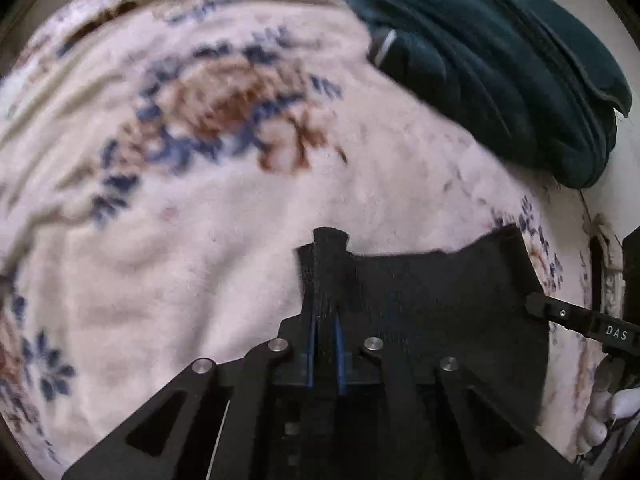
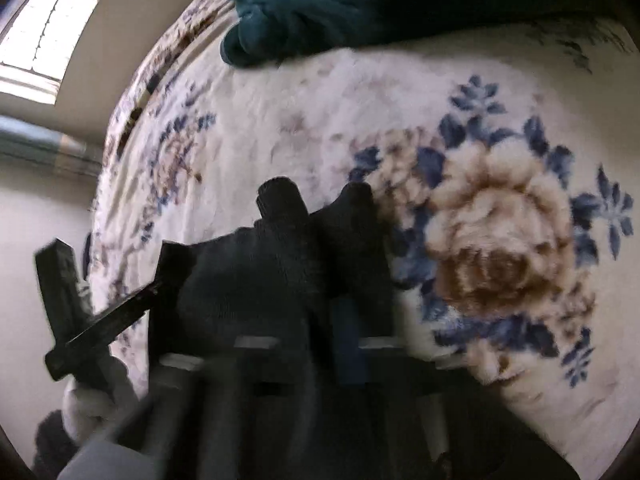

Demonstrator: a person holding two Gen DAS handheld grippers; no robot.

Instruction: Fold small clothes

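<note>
A small black knit garment hangs stretched between my two grippers above a white floral blanket. My left gripper is shut on its left top corner, with a tuft of cloth poking past the fingertips. The right gripper shows at the right edge of the left wrist view, pinching the other corner. In the right wrist view the same black garment bunches around my right gripper, which is shut on it. The left gripper shows there at the left, holding the far corner.
A dark teal fleece garment lies piled on the blanket at the back right; it also shows in the right wrist view. A window and pale wall are at the left. The blanket covers the bed.
</note>
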